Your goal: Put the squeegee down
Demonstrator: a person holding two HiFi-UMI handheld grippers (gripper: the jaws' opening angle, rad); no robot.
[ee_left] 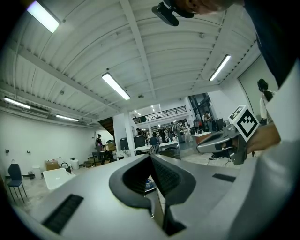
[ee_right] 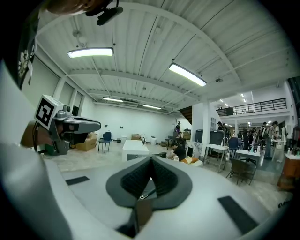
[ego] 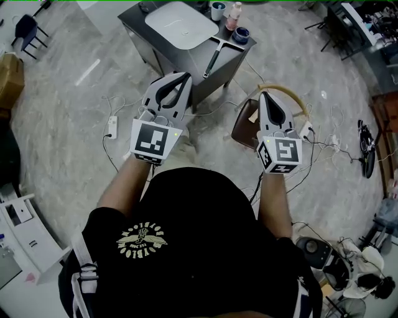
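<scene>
The person's black T-shirt (ego: 186, 236) fills the bottom of the head view, both forearms reaching forward. The left gripper (ego: 184, 76) is held level with its jaws closed tip to tip on nothing. The right gripper (ego: 263, 95) is likewise closed and empty, and it partly hides a brown chair (ego: 244, 127) behind it. Farther off stands a grey table (ego: 149, 37). The squeegee (ego: 213, 61) lies flat on its right part, well apart from both grippers, just beside a white basin (ego: 180, 23). Past it sit a blue bowl (ego: 240, 35), a pink bottle (ego: 234, 17) and a white cup (ego: 218, 10). What the bowl and cup hold is too small to tell.
</scene>
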